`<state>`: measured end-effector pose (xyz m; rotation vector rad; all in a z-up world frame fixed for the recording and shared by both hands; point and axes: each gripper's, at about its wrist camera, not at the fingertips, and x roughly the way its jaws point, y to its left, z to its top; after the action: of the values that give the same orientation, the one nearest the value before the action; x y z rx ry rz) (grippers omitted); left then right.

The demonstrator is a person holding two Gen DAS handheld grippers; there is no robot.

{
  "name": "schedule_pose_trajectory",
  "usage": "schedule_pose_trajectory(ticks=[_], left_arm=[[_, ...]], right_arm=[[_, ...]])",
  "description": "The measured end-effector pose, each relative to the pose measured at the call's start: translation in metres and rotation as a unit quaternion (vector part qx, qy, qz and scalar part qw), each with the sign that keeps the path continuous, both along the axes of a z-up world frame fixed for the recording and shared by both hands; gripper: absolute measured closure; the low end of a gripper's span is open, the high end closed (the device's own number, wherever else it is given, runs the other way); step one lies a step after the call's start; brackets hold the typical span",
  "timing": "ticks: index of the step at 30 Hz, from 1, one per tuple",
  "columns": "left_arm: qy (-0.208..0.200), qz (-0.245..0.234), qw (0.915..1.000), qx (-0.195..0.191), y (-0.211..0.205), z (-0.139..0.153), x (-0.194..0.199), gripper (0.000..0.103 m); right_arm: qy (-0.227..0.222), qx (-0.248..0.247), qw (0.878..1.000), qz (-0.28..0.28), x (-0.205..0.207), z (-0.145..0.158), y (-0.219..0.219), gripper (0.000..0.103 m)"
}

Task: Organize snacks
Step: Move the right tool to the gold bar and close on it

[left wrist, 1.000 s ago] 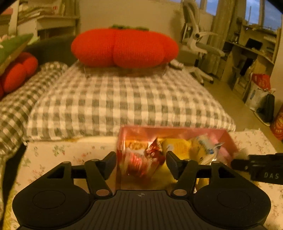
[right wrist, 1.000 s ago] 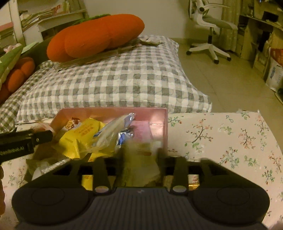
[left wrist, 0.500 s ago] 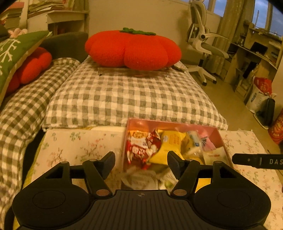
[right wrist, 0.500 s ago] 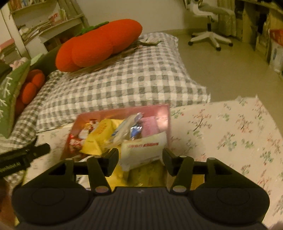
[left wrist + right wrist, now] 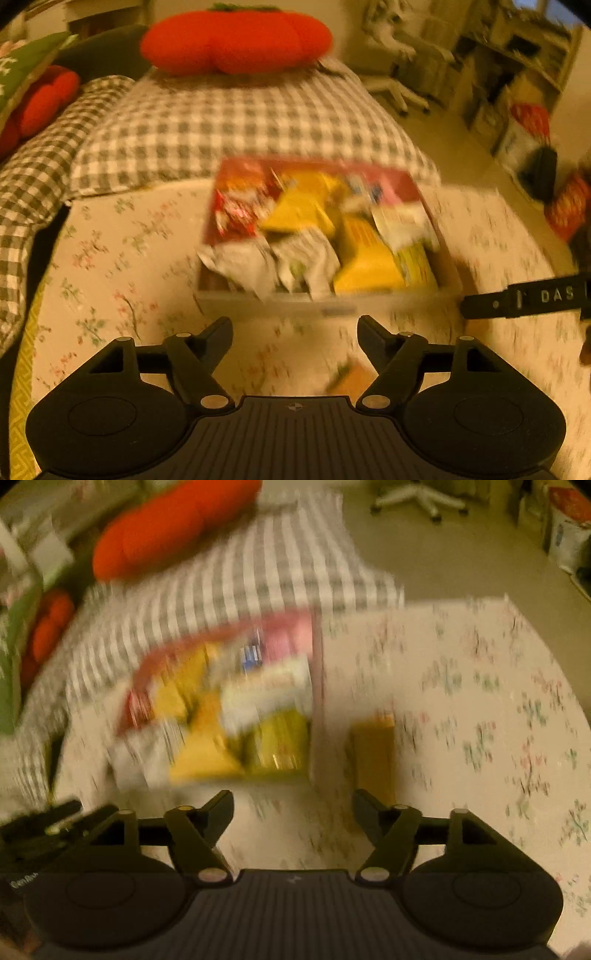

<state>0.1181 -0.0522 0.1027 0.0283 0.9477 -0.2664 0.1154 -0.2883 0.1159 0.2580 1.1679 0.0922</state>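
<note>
A pink box (image 5: 413, 177) stands on the bench (image 5: 122, 258), whose flowered cloth runs up against a bed with a grey checked cover (image 5: 236, 125); the box sits near the bench's far edge, just beside that cover. It is crammed with snack packets: a red one (image 5: 236, 218) in the far left corner, a yellow one (image 5: 299, 214) in the middle, two crumpled white ones (image 5: 277, 262) spilling over the near wall, an orange-yellow packet (image 5: 365, 262) near the right, and a pale packet with red print (image 5: 402, 221) against the right wall. Motion blur hides the printing on all of them. The left gripper (image 5: 294, 328) hovers above bare cloth on the near side of the box; its jaws have just been opening, stand wide apart and have nothing between them. The right gripper (image 5: 293, 805) also hangs over the cloth short of the box, its jaws likewise just opened wide and empty. In the right wrist view a flat brownish-yellow packet (image 5: 371, 753) lies on the bench outside the box, just beside its right wall. A big orange pumpkin-shaped cushion (image 5: 236, 40) rests at the far end of the bed.
</note>
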Motion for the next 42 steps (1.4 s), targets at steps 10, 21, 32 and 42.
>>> schedule_pose_trajectory(ticks=[10,21,32,42], left_arm=[[0.087,-0.08,0.9897,0.08,-0.037,-0.033,-0.026,0.015],[0.061,-0.071,0.9911,0.095,-0.044,-0.043,-0.024,0.014],[0.041,-0.079,0.9904,0.106,-0.052,-0.056,-0.021,0.015],[0.043,-0.067,0.9935,0.081,-0.043,-0.06,-0.013,0.015]], right_arm=[[0.082,-0.021,0.996,0.033,-0.008,-0.016,-0.001,0.012],[0.068,-0.05,0.996,0.024,-0.008,-0.032,-0.006,0.014],[0.033,-0.101,0.994,0.012,-0.002,-0.05,-0.001,0.018],[0.029,-0.079,0.996,-0.024,0.008,-0.054,-0.014,0.023]])
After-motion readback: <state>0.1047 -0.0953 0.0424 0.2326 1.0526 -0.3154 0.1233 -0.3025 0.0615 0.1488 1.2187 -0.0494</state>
